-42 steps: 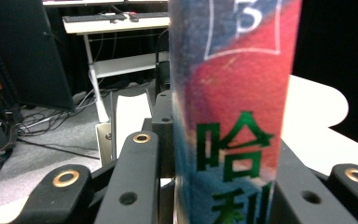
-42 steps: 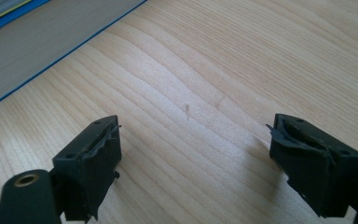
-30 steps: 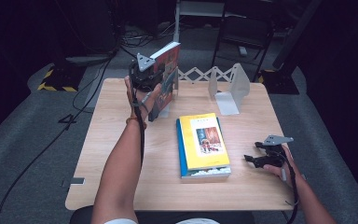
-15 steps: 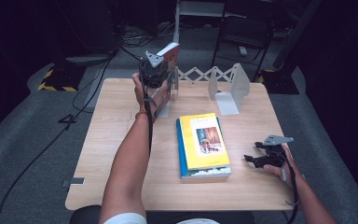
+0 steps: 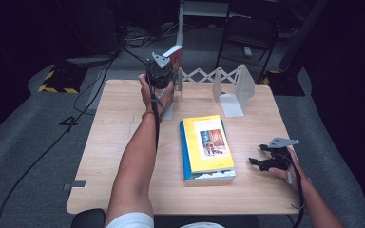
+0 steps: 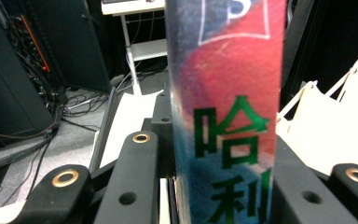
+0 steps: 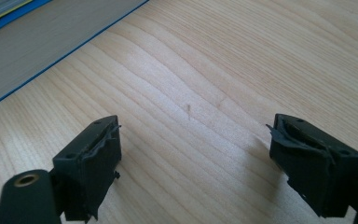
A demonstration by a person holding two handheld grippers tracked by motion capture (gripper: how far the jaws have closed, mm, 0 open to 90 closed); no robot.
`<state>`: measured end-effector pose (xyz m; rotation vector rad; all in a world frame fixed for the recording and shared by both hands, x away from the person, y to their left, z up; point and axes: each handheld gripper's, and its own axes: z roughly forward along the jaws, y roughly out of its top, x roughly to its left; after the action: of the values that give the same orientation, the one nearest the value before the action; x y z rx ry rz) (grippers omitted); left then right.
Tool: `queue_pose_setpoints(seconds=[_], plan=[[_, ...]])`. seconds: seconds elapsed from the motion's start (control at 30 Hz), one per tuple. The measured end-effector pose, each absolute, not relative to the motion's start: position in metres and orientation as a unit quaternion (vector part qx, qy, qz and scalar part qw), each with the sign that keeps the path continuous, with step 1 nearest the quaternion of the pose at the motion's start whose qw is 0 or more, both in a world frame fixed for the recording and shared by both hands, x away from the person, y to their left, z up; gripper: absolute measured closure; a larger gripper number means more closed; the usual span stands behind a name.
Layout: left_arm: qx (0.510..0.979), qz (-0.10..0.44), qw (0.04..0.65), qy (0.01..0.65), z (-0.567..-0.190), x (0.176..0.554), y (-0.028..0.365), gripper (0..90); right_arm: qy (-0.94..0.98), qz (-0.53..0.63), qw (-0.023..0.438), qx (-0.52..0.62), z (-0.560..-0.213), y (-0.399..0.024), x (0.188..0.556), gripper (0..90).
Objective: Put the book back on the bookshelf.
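High view: left gripper (image 5: 164, 78) fingers clamp upright book (image 5: 173, 71) at table (image 5: 123, 123) far edge; right gripper (image 5: 261, 162) fingers spread

A stack of books with a yellow cover (image 5: 208, 145) on top lies flat mid-desk, nearer the front edge. A white bookend (image 5: 237, 90) stands by the back edge, a white folding lattice (image 5: 203, 75) beside it.

Black tongs (image 5: 261, 163) with brass-ringed screw holes, grey three-cornered plates, trailing cables, white sleeve
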<state>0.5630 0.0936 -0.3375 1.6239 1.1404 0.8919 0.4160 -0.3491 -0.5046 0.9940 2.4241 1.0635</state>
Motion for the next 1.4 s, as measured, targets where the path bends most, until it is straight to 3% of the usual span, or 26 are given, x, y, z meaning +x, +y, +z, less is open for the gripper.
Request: queue_pose_setpoints(seconds=[0.7, 1.4], plan=[[0.647, 0.380, 0.465, 0.470, -0.338, 0.566, 0.089, 71.2, 0.849, 0.371, 0.155, 0.344, -0.505, -0.349, 0.415, 16.6], [0.688, 0.376, 0.457, 0.419, -0.329, 0.537, 0.103, 70.0, 0.848, 0.373, 0.155, 0.343, -0.505, -0.348, 0.416, 16.5]])
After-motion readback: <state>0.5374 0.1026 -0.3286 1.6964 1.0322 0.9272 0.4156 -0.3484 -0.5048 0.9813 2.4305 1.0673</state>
